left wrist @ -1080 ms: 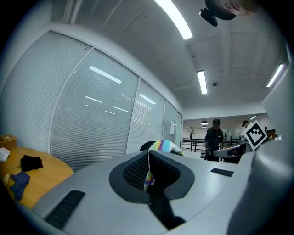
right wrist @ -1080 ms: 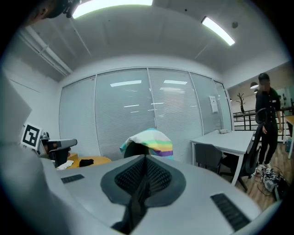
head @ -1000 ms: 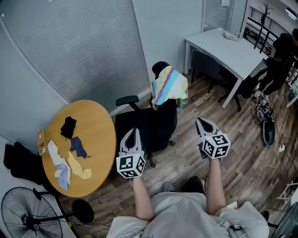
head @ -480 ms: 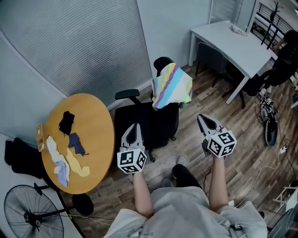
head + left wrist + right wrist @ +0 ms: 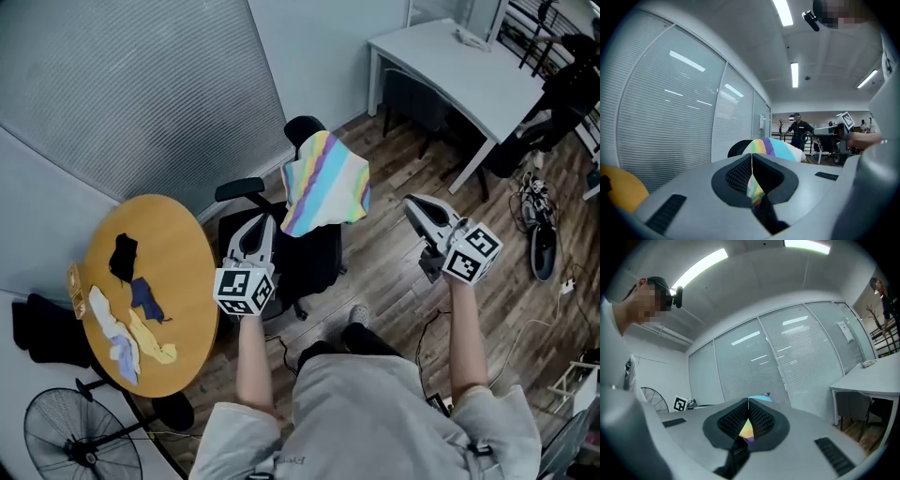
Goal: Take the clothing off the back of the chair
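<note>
The left gripper [image 5: 263, 219] and right gripper [image 5: 414, 202], both closed and empty, have moved up to flank the chair [image 5: 314, 261], whose back still carries the striped clothing [image 5: 325, 180], not yet grasped.

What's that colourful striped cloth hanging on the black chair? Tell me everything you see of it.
The striped clothing is soft-looking fabric in pastel bands of yellow, green, purple, blue and white. It hangs draped over the top of the backrest of the black office chair, lightly creased, with its lower edge hanging loose. Only the chair touches it: the left tool and the right tool are both shut, empty and short of it.
</note>
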### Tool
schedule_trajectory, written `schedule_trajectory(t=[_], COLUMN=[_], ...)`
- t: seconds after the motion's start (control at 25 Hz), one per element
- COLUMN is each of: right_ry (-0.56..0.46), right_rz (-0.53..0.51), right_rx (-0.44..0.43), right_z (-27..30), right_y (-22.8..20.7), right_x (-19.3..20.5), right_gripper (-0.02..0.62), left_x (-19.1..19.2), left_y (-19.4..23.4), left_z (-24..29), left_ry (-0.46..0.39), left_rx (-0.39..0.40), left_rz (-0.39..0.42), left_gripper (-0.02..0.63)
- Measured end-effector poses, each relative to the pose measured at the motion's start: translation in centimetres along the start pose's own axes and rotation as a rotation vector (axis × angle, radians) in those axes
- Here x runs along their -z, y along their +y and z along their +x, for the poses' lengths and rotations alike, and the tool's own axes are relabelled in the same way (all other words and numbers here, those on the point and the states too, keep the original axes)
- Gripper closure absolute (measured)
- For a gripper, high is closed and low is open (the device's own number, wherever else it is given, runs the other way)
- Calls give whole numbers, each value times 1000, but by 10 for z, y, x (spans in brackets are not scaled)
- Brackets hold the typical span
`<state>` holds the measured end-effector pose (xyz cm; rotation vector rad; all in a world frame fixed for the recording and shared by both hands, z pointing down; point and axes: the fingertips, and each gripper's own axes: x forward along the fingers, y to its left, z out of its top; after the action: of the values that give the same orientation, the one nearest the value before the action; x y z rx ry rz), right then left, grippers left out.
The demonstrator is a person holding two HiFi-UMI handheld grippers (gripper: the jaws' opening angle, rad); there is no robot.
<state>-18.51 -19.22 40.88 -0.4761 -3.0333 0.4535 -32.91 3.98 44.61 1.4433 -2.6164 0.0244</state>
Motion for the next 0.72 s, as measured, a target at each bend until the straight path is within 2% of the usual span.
schedule_trajectory(t=[0.16,0.32,0.56,0.72], right_ry=[55,108,94,100], right_rz=[-59,-89,-62,-41], right_rx=[-66,-137,-135,-161], right_z=[19,38,60,67], right_y=[-3,3,-7,-19], right_x=[6,18,23,27], right_gripper=[572,574,574,574], left_x=[-10,-5,0,-6], left_y=[4,11,27,37], left_z=[18,33,50,62], left_ry=[-1,57,112,117], left_rx=[112,222,338,404], left_rz=[31,69,104,95], left_gripper=[577,577,577,575])
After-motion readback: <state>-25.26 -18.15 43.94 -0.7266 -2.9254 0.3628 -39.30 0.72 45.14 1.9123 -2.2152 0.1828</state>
